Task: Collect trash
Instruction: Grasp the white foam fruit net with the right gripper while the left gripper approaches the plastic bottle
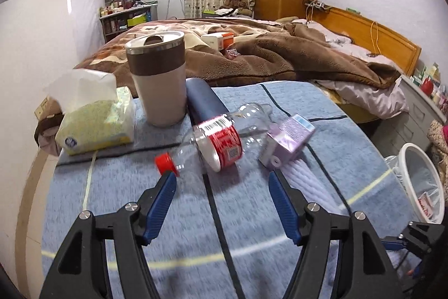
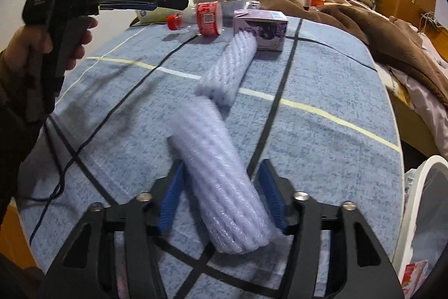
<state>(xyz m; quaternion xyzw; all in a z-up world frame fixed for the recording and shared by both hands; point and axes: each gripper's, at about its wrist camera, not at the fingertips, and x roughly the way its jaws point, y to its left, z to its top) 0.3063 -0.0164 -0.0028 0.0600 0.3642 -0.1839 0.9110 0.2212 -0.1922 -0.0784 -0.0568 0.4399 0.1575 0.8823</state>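
on the blue cloth-covered table point(image 2: 322, 131), largest to smallest:
- white bin point(image 1: 422, 181), off the table's right edge, already holding some packaging; contents mostly cut off.
- foam wrap roll point(image 2: 224, 159), lying across the cloth; right gripper point(image 2: 224, 195) fingers bracket its near end, the left pad touching; a firm pinch cannot be told through blur.
- clear bottle point(image 1: 221, 142), red label and red cap, on its side, uncollected.
- purple carton point(image 1: 288, 139), beside the bottle, uncollected.
- left gripper point(image 1: 221, 184), fingers spread and empty, just short of the bottle.
judged early: three pieces remain on the table.
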